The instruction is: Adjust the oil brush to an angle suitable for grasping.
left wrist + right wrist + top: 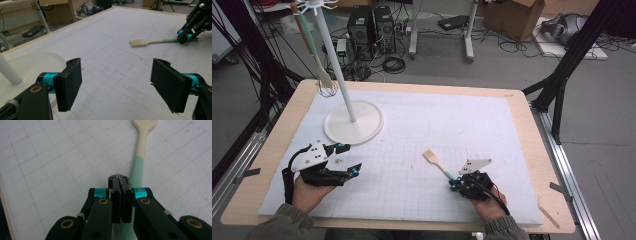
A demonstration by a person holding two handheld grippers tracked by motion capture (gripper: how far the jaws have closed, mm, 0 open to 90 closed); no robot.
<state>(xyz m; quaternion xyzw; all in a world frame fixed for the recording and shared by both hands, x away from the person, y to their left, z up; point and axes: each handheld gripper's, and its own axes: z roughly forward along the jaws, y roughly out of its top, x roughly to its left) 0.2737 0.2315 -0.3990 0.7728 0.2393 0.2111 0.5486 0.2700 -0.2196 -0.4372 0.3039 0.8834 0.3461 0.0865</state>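
A: High view: where does the spatula (435, 161) lie?
B: Near right on the mat (472, 120), long axis running far-left from the right gripper (455, 184).

A: Left gripper view?
B: Left gripper (116, 85) gapes empty, well apart.

A: Right gripper view?
B: Jaws closed; green handle just beside, apparently ungripped.

The spatula's (140, 150) green handle end disappears beneath the right hand-held gripper (119, 178).

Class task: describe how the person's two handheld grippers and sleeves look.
Left gripper and right gripper are black, with teal collars and brass-coloured rivets at the joints. Each carries a grey three-cornered plate on top and trails a black cable. The left gripper's pads are flat, black and rough-textured. The sleeves are olive green.
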